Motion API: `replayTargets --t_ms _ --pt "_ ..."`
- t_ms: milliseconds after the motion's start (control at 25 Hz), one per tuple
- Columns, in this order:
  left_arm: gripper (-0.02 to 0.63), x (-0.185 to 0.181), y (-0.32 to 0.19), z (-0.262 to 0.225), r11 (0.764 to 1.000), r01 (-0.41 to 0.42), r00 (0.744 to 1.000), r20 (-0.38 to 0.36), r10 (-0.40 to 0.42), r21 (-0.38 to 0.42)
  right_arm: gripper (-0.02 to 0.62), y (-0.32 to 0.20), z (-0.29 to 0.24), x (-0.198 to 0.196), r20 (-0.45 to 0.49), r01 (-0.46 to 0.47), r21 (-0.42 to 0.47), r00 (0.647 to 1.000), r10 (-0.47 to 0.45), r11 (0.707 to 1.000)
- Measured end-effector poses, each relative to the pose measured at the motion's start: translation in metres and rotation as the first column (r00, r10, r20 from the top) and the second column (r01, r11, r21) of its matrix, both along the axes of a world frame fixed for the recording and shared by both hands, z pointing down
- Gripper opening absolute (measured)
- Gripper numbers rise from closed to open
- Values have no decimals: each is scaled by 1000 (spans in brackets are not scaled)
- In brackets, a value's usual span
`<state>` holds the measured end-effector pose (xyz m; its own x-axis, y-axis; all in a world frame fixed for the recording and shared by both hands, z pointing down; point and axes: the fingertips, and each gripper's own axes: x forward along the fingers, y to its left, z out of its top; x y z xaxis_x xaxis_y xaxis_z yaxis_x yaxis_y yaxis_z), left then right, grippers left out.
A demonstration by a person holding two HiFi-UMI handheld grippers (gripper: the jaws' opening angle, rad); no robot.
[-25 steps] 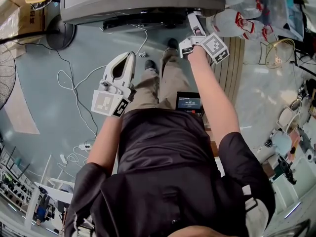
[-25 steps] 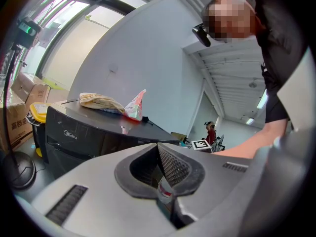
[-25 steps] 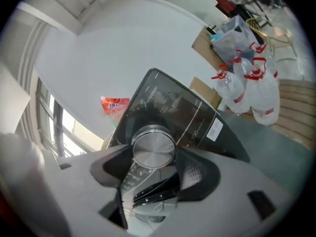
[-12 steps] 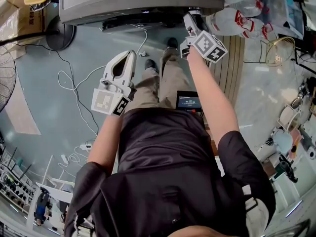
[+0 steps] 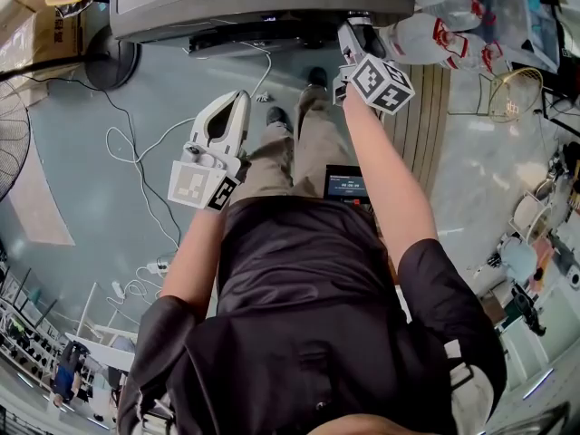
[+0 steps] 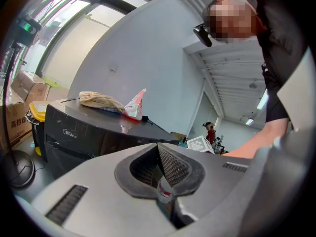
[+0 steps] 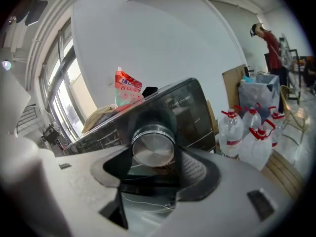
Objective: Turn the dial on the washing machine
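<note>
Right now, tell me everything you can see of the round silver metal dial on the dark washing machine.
The round silver metal dial is a short cylinder with a flat brushed face and a shiny ringed rim. It juts out from the glossy front panel of the dark washing machine. It sits between the jaws of the right gripper, which close on its two sides. Its lower edge is hidden behind them. No markings can be made out on its face.
</note>
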<state>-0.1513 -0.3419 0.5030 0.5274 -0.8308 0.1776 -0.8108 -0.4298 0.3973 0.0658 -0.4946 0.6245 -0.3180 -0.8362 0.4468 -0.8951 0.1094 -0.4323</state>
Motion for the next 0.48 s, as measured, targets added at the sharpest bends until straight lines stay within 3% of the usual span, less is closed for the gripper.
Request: replayTargets --t_ms 480 --pt "-5 1 2 1 1000 -1 1000 -3 1 1 272 -1 2 -2 -195 17 37 981 -10 999"
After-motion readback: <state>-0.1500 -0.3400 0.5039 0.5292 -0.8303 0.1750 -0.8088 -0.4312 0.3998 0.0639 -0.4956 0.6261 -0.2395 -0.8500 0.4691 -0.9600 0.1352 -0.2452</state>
